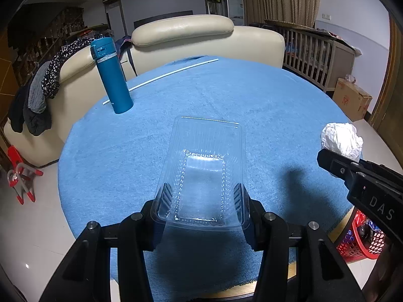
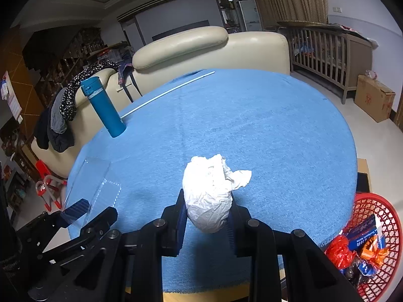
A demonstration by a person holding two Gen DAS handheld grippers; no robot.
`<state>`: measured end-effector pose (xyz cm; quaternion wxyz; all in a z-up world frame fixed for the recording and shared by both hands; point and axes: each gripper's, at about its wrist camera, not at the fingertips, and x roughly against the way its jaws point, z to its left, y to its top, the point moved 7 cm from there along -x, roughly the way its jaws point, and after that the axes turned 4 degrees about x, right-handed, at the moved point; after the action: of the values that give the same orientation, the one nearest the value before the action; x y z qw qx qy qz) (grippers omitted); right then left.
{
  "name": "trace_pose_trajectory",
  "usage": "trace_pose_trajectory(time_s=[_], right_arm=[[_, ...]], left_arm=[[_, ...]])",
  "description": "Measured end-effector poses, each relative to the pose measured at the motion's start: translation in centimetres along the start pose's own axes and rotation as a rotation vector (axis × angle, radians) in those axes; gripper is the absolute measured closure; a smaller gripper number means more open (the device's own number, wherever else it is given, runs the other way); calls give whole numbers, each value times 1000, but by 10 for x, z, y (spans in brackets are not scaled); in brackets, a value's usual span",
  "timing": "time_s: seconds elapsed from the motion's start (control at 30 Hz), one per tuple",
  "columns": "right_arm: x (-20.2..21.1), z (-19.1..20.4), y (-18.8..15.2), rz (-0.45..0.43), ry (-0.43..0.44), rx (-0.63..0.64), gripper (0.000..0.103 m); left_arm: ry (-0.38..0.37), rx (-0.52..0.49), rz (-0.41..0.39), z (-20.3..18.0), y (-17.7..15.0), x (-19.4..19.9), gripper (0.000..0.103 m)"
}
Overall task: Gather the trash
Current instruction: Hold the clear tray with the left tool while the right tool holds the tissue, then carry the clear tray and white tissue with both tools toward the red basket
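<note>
Left wrist: left gripper [image 1: 201,209] clamps clear tray [image 1: 204,171]; right gripper [image 2: 206,216] pinches crumpled paper [image 2: 211,193], fingertips hidden.

I see a clear, glossy plastic tray [image 1: 201,171], thin and ribbed, and a wad of crumpled white paper [image 2: 209,196], matt and creased. The counter wears a fuzzy blue cloth [image 1: 226,95]. The teal flask [image 1: 112,75] looks smooth, satin-finished. The red basket [image 2: 372,216] is shiny plastic lattice.
</note>
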<state>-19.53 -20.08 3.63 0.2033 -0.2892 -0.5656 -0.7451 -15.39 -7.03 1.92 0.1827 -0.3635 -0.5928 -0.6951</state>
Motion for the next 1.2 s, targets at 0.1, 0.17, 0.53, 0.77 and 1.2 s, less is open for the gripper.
trace_pose_trajectory(time_s=[0.1,0.17,0.53,0.77,1.2], right_arm=[[0,-2,0,-1,-1,-6,73],[0,-4,0,-1,-1,-11,73],[1,-24,-6,-1,-12,-62,73],[12,-33,-5,-26,-11,-87,73],[42,-61,-10,-69,-28,-138,73]], left_arm=[[1,-1,3,0,0,-1,50],[0,-5,5,-2,-1,-1,50],[-22,-51,16,-17,-2,-5,50],[-54,-63,5,-32,5,5,50],[-80,-110,5,-59,6,8,50]])
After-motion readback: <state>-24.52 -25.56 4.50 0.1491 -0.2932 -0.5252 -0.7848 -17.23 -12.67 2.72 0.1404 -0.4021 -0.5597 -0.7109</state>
